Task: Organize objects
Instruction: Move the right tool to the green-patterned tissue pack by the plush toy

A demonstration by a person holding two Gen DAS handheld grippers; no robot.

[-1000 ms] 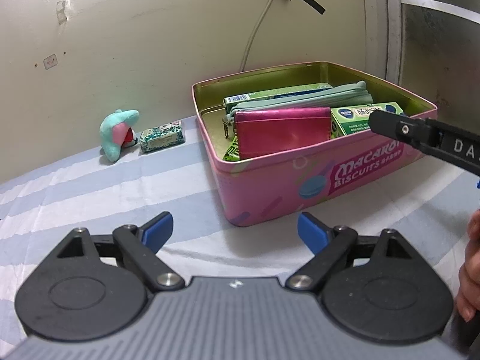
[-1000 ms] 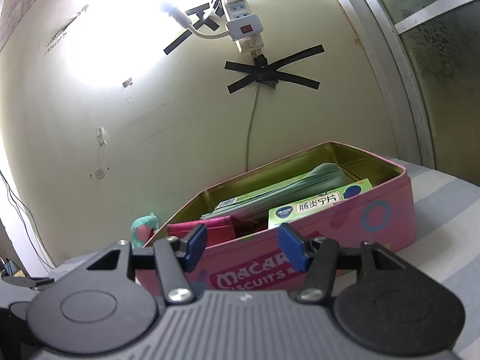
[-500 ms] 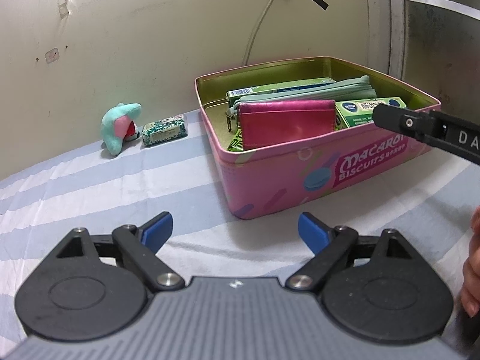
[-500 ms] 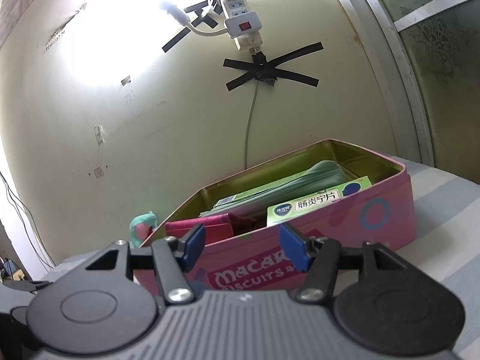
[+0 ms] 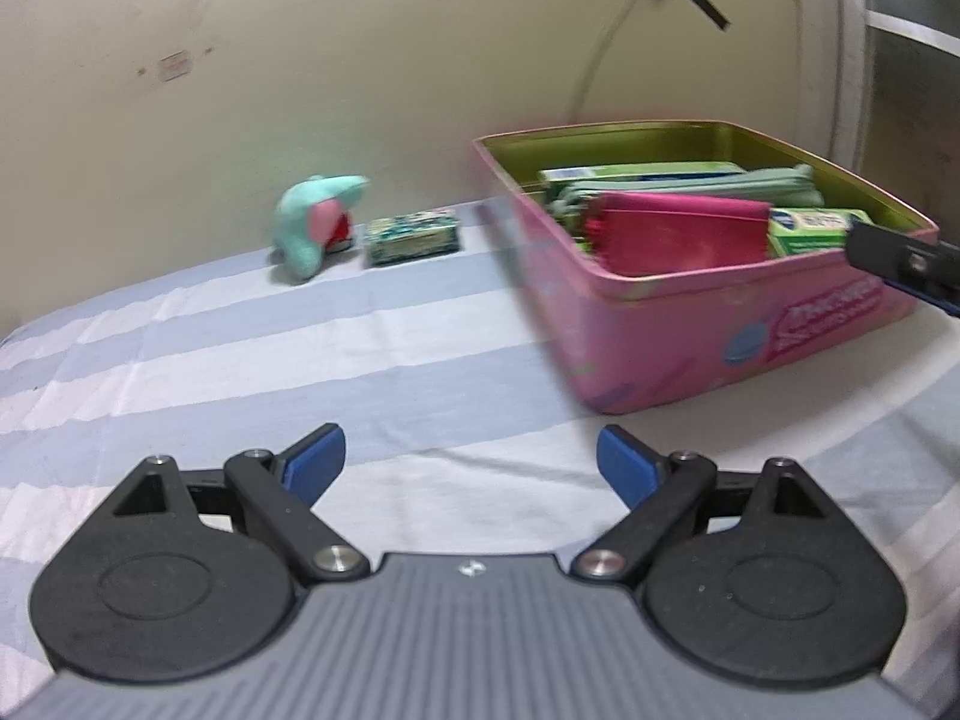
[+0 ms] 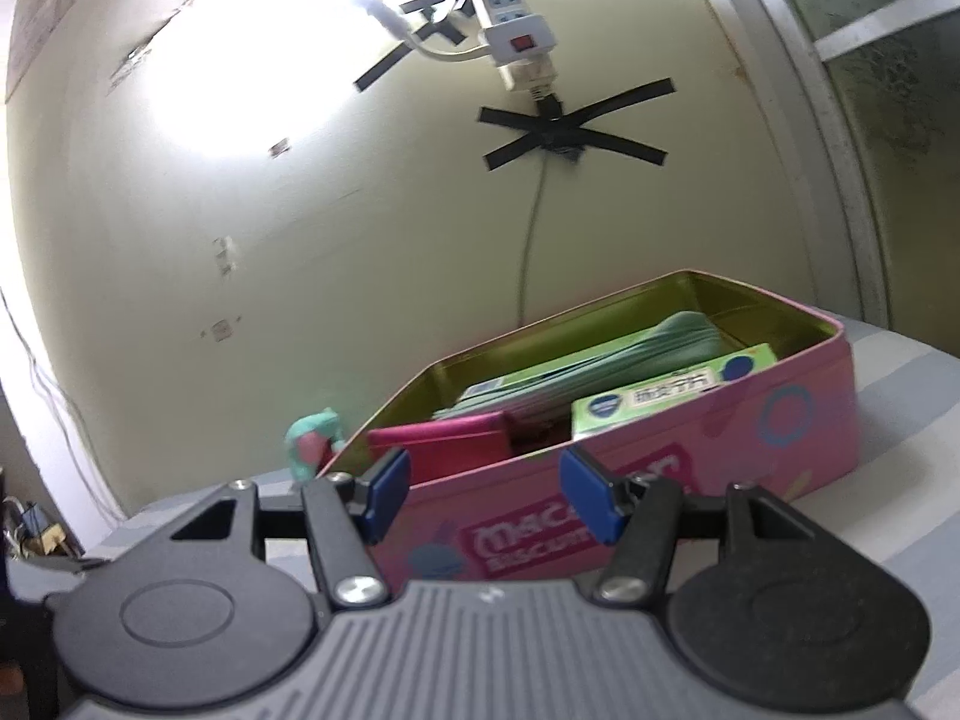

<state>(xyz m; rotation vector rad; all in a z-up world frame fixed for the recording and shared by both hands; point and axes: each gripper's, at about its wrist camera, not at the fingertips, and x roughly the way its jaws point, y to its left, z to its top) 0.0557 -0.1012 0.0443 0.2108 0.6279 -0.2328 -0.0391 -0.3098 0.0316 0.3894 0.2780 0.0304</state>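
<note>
A pink biscuit tin [image 5: 690, 330] [image 6: 750, 444] stands open on the striped bedsheet and holds a magenta wallet [image 5: 678, 234] [image 6: 444, 441], a green pouch [image 5: 690, 186] [image 6: 660, 336] and green boxes [image 5: 810, 228] [image 6: 666, 396]. Left of the tin, by the wall, lie a teal plush toy [image 5: 312, 222] [image 6: 309, 438] and a small patterned box [image 5: 413, 235]. My left gripper [image 5: 471, 465] is open over the bare sheet, nothing between its fingers. My right gripper [image 6: 483, 495] is open in front of the tin's near wall, empty; one finger of it [image 5: 900, 258] shows at the tin's right corner.
A cream wall runs behind the bed, with a cable [image 5: 591, 78] held by crossed black tape [image 6: 570, 132] and a white power strip [image 6: 510, 36]. A metal door frame [image 6: 840, 120] stands at the right. Striped sheet [image 5: 270, 360] spreads left of the tin.
The left gripper has shifted left, so the tin now sits further right in its view and the plush and patterned box nearer the middle. The right gripper has hardly moved.
</note>
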